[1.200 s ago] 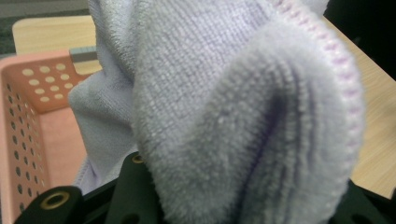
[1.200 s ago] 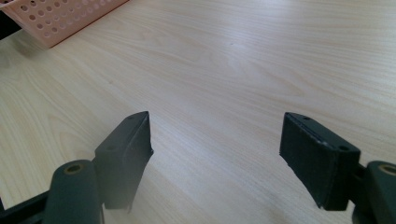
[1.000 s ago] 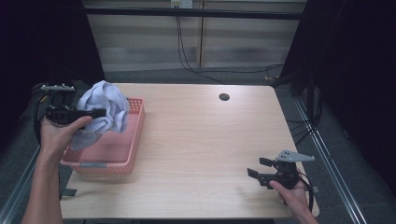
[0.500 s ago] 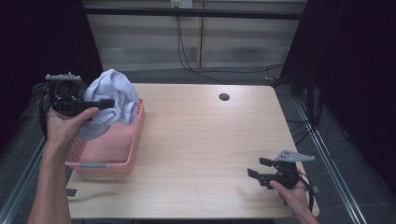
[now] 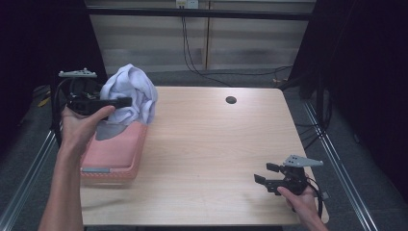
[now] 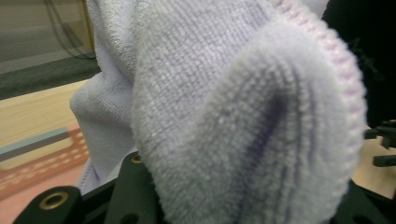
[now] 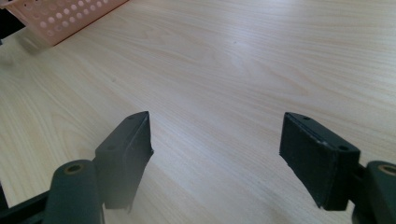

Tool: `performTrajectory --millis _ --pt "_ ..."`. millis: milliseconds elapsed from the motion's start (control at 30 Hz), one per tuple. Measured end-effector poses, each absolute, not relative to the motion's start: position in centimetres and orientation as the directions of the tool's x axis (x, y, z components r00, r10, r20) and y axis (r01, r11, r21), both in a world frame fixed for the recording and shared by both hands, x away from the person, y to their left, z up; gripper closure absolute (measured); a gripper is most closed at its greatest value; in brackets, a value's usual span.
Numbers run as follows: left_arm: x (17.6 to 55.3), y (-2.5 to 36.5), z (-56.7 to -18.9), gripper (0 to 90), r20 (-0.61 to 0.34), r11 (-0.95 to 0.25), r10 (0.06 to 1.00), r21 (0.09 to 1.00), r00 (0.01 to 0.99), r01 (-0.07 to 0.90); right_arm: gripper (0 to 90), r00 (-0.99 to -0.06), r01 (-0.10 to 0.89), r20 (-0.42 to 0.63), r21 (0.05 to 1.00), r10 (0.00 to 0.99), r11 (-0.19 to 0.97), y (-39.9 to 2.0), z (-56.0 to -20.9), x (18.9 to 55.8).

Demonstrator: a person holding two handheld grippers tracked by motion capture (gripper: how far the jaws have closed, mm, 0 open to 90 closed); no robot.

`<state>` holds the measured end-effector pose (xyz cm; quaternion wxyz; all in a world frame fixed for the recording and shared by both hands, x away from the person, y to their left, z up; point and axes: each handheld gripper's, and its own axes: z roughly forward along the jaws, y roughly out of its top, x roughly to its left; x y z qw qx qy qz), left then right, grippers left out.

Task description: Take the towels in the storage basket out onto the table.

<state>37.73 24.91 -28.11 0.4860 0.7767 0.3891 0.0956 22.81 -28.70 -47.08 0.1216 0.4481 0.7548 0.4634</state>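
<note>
1. The high view takes in the whole table (image 5: pixel 207 159): the left gripper (image 5: pixel 122 102) is raised above the table's far left corner with a pale lilac cloth (image 5: pixel 132 94) bunched in its jaws, and the cloth hangs over the far end of a pink basket (image 5: pixel 115 151) that sits along the left edge.
2. The left gripper view is too close for any of that; it gives the cloth (image 6: pixel 224 116) at close range, draped over the black jaws so that the pads are hidden (a strip of the basket's perforated wall (image 6: pixel 42 163) shows low at the left).
3. The right gripper view looks across bare wood toward a corner of the basket (image 7: pixel 60 21), and shows the right gripper (image 7: pixel 217 149) with its 2 jaws standing wide and nothing between them.
4. In the high view the left forearm reaches up from the near edge along the table's left edge, hand wrapped round the gripper body, jaws pointing level toward the right; the right gripper (image 5: pixel 262 180) sits low near the near right corner, jaws pointing left.
5. The cloth is looped terry with a stitched pinkish hem, crumpled into soft folds; the basket is rigid plastic with rows of round holes; the tabletop is light wood grain, with 1 dark round hole (image 5: pixel 231 100) near the far edge.
</note>
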Motion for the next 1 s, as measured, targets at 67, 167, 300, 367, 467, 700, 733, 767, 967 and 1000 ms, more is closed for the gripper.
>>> performTrajectory --millis 67,167,300,367,467,700,733,767,967,1000 --pt "37.8 23.8 -28.2 57.4 -0.214 -0.245 0.695 0.827 0.687 0.506 25.1 -0.570 0.564 0.231 0.808 0.789 0.171 -28.7 -47.1 22.8" --pt "37.8 22.4 -28.2 57.4 -0.200 -0.271 0.678 0.826 0.707 0.494 25.0 -0.566 0.568 0.235 0.806 0.790 0.167 -28.7 -47.0 22.7" --pt "37.8 20.4 -27.9 57.4 -0.194 -0.281 0.648 0.838 0.736 0.468 24.9 -0.570 0.567 0.235 0.806 0.787 0.171 -28.7 -47.0 22.7" --pt "37.9 19.4 -27.7 57.4 -0.193 -0.290 0.633 0.839 0.750 0.461 24.8 -0.574 0.567 0.235 0.805 0.785 0.173 -28.8 -47.0 22.8" --pt "37.8 18.2 -27.5 57.3 -0.202 -0.291 0.609 0.843 0.767 0.453 24.8 -0.572 0.566 0.238 0.808 0.785 0.167 -28.8 -47.0 22.7" --pt "37.5 15.3 -29.0 57.0 -0.226 -0.318 0.555 0.832 0.801 0.455 22.4 -0.566 0.570 0.259 0.808 0.783 0.145 -29.1 -47.0 22.8" --pt "37.3 14.7 -29.3 57.0 -0.218 -0.333 0.550 0.828 0.806 0.451 22.4 -0.567 0.570 0.260 0.808 0.782 0.145 -29.1 -47.0 22.8" --pt "37.2 14.3 -29.5 56.9 -0.218 -0.339 0.543 0.826 0.811 0.450 22.4 -0.565 0.572 0.261 0.808 0.783 0.143 -29.1 -47.0 22.8" --pt "36.7 11.9 -31.1 56.7 -0.242 -0.350 0.508 0.819 0.827 0.455 22.4 -0.563 0.573 0.257 0.806 0.785 0.147 -29.1 -47.0 22.8" --pt "36.7 11.5 -31.6 56.5 -0.241 -0.363 0.504 0.812 0.829 0.457 22.3 -0.566 0.571 0.256 0.807 0.784 0.148 -29.2 -47.0 22.8"
